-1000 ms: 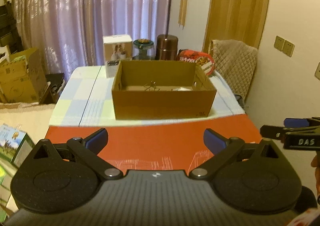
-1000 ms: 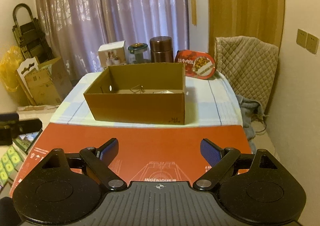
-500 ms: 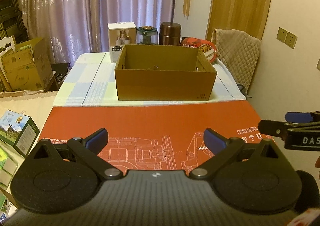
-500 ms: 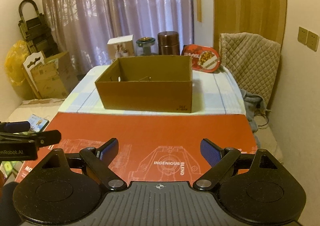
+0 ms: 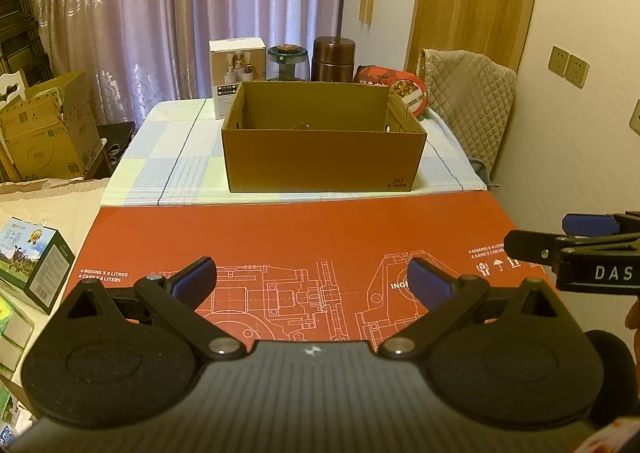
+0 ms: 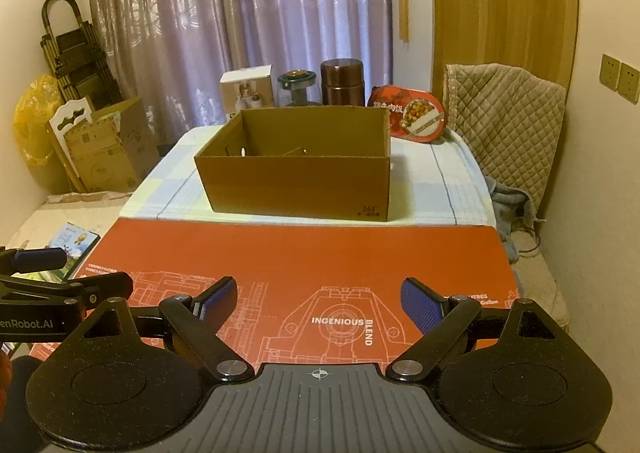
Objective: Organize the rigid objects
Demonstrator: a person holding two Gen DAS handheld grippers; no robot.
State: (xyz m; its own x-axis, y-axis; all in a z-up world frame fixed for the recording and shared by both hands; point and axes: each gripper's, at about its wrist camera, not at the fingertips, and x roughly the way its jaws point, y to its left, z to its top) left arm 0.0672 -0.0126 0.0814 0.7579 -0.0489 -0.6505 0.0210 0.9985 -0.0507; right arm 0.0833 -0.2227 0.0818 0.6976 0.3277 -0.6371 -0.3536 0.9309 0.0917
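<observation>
Both grippers, left gripper (image 5: 314,280) and right gripper (image 6: 319,300), hang spread wide with nothing between them over the red sheet (image 5: 304,237) on the near tabletop. Further back sits the open cardboard box (image 5: 324,149); can only make out a thin wire-like bit inside. Behind it, left to right: white carton (image 5: 237,73), glass jar (image 5: 287,63), brown canister (image 5: 334,59), red tin (image 5: 394,87).
</observation>
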